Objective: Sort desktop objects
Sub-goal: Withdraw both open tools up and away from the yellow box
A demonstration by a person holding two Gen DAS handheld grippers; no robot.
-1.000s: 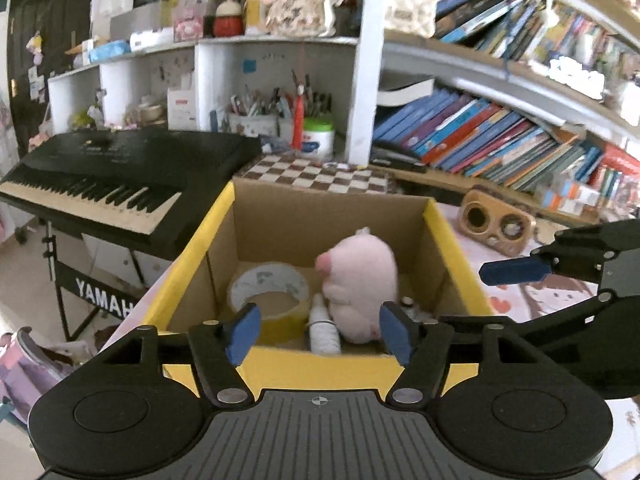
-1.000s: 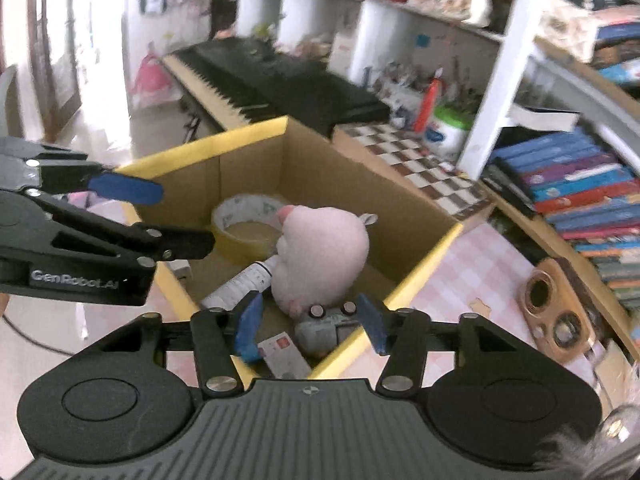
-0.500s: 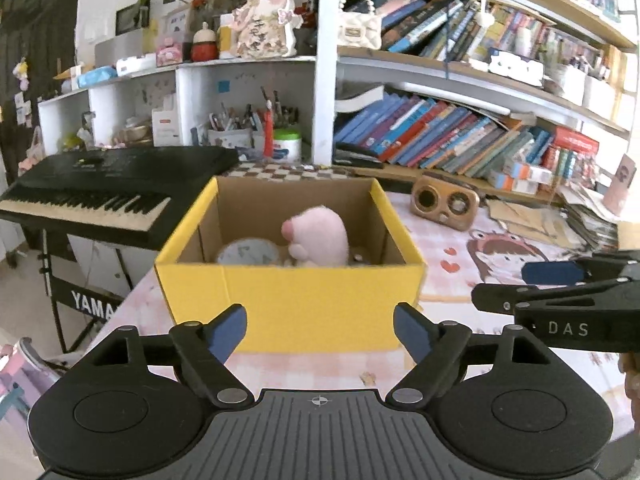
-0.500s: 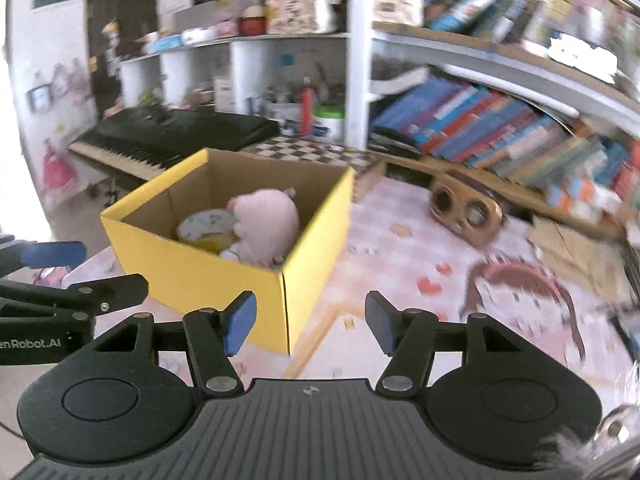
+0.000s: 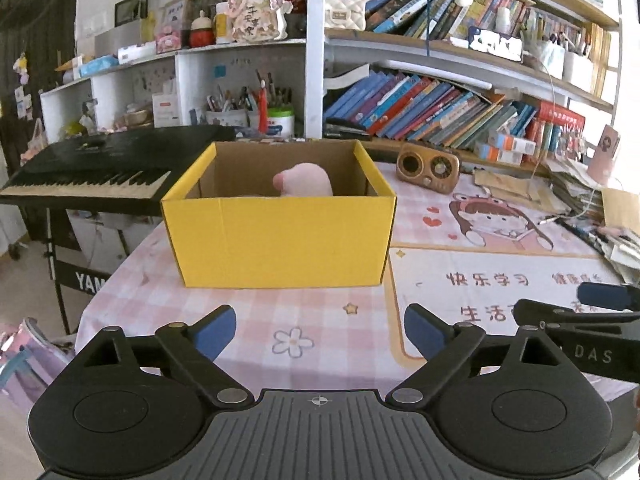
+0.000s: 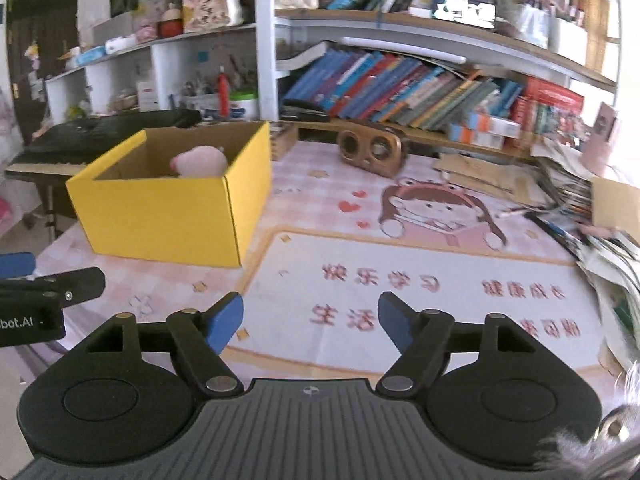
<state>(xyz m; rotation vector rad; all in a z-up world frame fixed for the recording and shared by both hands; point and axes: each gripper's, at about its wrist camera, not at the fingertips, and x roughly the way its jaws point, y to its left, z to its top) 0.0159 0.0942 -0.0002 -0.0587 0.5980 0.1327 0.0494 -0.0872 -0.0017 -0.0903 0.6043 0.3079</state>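
Pulled back from the yellow box, both sets of tongs empty. Left tongs spread wide, been opening over the last moment, nothing between the blue pads but bare checkered surface. Right tongs spread too, also just been opening, nothing pinched, only the printed mat underneath.

Looks like the stretch between items: last drop done, next pick not chosen. Tips for doing it well:
- keep both tongs spread and clear of the box wall while swinging away
- scan right of the box before committing, loose stuff seems piled there
- approach the next item low and square so the pads land on opposite sides
- one set of tongs at a time near the box, easy to clash otherwise

Count, left to right from the box:
- keyboard left of the box: one
- yellow box: one, sitting near the left end of the surface
- pink plush inside the box, head poking above the rim: one, can't tell from here what else is down in there
- wooden speaker right of and behind the box: one
- printed mat right of the box: one
- paper and book pile far right of the box: too jumbled to count
- tongs: two, both empty
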